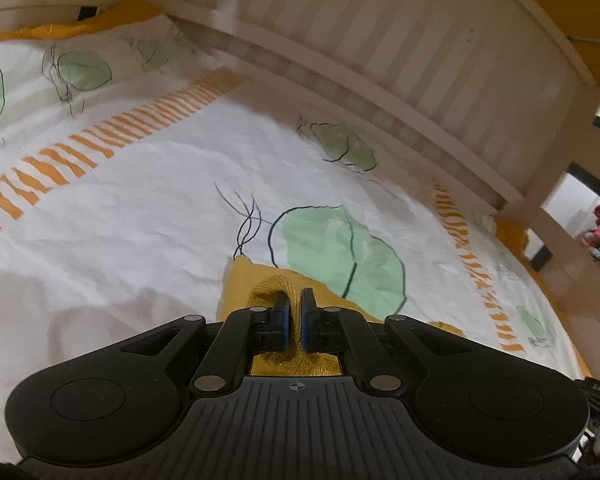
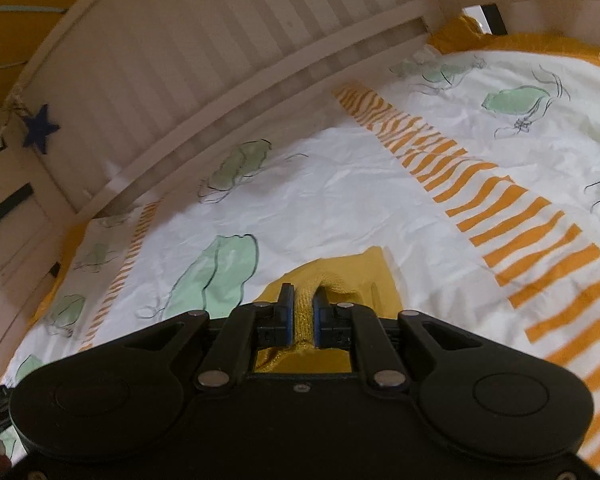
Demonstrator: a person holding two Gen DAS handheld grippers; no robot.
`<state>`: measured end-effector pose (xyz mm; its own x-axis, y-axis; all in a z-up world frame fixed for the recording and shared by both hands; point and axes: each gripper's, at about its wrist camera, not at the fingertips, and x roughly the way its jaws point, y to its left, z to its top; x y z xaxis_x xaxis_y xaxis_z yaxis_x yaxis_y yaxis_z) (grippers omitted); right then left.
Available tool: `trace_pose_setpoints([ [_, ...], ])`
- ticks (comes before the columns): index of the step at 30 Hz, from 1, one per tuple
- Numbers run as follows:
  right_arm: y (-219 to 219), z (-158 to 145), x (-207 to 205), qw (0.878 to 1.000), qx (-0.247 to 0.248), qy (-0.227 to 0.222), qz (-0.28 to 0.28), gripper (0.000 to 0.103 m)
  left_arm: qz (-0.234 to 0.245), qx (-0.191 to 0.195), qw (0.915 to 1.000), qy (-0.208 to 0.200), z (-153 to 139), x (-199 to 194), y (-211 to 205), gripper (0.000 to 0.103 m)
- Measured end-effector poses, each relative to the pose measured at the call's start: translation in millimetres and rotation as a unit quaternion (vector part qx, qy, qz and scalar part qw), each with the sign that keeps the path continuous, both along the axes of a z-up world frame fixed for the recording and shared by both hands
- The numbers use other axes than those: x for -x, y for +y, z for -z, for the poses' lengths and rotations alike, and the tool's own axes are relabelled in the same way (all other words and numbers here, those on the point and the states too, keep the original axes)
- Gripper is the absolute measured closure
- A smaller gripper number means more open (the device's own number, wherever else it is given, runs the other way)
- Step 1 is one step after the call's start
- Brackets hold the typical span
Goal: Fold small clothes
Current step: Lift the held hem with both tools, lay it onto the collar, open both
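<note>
Left wrist view: the left gripper (image 1: 295, 300), tilted downward, has its jaws pinching a ribbed edge of one yellow knit garment (image 1: 240, 280), which drapes onto the bed sheet (image 1: 148, 200) just ahead. Right wrist view: the right gripper (image 2: 303, 300), tilted down likewise, has its jaws clamped on another ribbed edge of the yellow garment (image 2: 374, 270). Beyond, one white slatted bed rail (image 1: 380, 52) borders the leaf-printed sheet.
</note>
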<state>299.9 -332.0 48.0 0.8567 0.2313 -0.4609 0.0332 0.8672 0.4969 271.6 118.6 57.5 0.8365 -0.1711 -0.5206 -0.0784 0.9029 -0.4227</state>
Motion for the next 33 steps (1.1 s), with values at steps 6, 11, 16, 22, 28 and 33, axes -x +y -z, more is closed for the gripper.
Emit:
trace_pose_setpoints([
  [6, 2.1, 23.8, -35.6, 1.0, -0.007, 0.02, 0.012, 0.087, -0.01, -0.012, 0.9996, 0.022, 25.2, -32.0, -1.2, 0.098],
  [11, 4.7, 44.4, -58.2, 0.999, 0.008, 0.043, 0.015, 0.087, -0.014, -0.025, 0.9987, 0.042, 45.3, -52.8, -2.8, 0.098],
  [16, 7.5, 57.8, -72.7, 0.998, 0.027, 0.055, 0.016, 0.087, -0.011, -0.035, 0.9982, 0.047, 57.1, -65.8, -2.2, 0.098],
  [22, 5.5, 70.8, -87.5, 0.997, 0.018, 0.071, 0.024, 0.084, 0.008, -0.011, 0.9987, 0.049, 66.3, -79.0, 8.9, 0.095],
  [28, 12.9, 64.2, -85.7, 0.997, 0.059, 0.055, 0.02, 0.058, -0.017, -0.067, 0.9976, 0.009, 47.2, -67.1, 7.9, 0.063],
  [33, 20.7, 43.2, -73.1, 0.994, 0.109, 0.009, 0.029, 0.02, 0.011, -0.103, 0.9946, 0.005, 32.3, -52.1, -18.4, 0.058],
])
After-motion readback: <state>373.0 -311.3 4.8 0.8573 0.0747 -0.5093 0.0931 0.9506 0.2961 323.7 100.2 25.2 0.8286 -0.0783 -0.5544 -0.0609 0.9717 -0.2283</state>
